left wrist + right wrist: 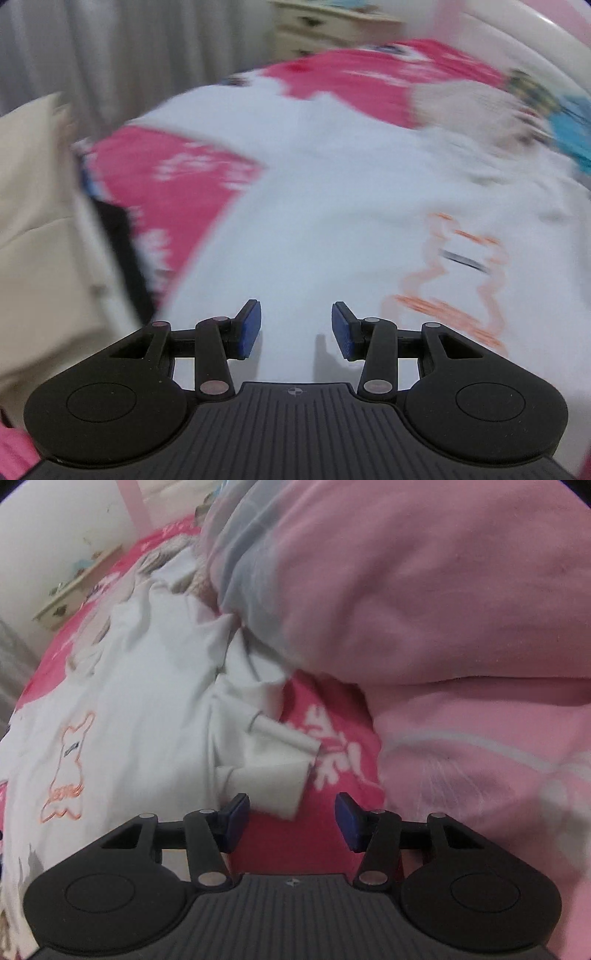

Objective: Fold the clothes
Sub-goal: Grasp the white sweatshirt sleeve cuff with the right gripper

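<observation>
A white long-sleeved top with an orange outline print lies spread on a pink patterned bedspread. My left gripper hovers open just above the top's plain white front, nothing between its blue pads. In the right wrist view the same top lies at the left, its sleeve crumpled and the cuff lying just ahead of the jaws. My right gripper is open over the bedspread, with the cuff close to the left pad.
A bulky pink quilt fills the right of the right wrist view. Beige cloth and something black sit at the left of the left wrist view. A cream nightstand and grey curtain stand beyond the bed.
</observation>
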`<state>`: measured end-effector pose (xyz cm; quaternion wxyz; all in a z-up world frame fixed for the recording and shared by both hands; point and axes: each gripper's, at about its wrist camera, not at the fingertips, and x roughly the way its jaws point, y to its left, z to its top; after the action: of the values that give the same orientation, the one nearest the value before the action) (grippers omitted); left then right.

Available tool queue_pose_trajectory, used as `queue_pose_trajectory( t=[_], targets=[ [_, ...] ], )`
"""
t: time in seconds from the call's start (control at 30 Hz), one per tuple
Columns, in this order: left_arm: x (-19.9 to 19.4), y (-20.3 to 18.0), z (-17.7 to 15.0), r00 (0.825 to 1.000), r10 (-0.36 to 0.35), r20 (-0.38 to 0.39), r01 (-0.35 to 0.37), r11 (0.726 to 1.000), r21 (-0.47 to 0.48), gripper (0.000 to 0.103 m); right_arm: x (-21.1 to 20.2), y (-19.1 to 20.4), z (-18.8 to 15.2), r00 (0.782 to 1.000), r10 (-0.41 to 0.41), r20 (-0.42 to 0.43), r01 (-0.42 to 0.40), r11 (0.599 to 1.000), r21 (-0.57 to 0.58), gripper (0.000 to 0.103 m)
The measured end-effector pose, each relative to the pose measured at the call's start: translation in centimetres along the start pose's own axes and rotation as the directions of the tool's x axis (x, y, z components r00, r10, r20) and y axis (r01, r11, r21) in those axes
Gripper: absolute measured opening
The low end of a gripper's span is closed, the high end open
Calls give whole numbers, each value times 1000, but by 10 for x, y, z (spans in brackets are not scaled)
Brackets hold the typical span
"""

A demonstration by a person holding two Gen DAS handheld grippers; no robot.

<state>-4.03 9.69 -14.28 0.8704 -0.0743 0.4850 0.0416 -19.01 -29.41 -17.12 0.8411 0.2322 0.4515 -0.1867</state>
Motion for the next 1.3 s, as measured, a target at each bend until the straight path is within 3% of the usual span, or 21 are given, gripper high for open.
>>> queue_pose_trajectory(
  t=[0.1,0.2,0.3,0.43,0.5,0.7,0.83,1.0,1.03,1.07,1.1,1.13,1.3],
  targets=[
    [-3,-40,-13,995,-92,-38,94,993,69,42,18,7,4,1000,-2,4,2,1000,-12,51],
    [0,-83,-32,979,-178,-104,192,970,148,42,37,12,11,999,-32,-29,32,999,-18,47],
    [5,-117,-49,958,-241,-154,270,940,209,42,39,2,14,998,-22,-55,27,995,99,46],
    [16,-148,-69,940,-278,-200,325,906,270,42,35,-11,20,1000,-18,17,12,957,290,46],
    [22,-152,-73,936,-277,-216,332,900,282,42,42,-10,22,999,-35,31,24,953,302,47],
    [27,-149,-74,922,-293,-252,360,890,280,42,64,8,22,998,-68,2,67,996,61,51],
    [32,-145,-70,911,-308,-275,379,889,259,42,69,11,21,998,-53,24,54,998,-44,53],
    [36,-149,-72,909,-311,-276,384,883,270,43,75,14,24,998,-34,53,40,992,-123,53],
    [36,-149,-73,910,-310,-274,384,882,275,43,75,17,25,998,-38,58,46,989,-139,50],
    [36,-150,-73,911,-311,-273,384,881,277,43,75,19,25,997,-43,62,52,987,-155,39],
    [36,-150,-73,911,-311,-271,383,881,277,43,69,23,28,996,-52,78,66,980,-186,18],
    [36,-150,-74,911,-313,-268,384,881,276,43,59,28,32,993,-63,100,84,971,-225,8],
    [39,-148,-74,910,-324,-259,388,886,254,43,10,53,51,971,-101,216,183,896,-405,5]
  ],
)
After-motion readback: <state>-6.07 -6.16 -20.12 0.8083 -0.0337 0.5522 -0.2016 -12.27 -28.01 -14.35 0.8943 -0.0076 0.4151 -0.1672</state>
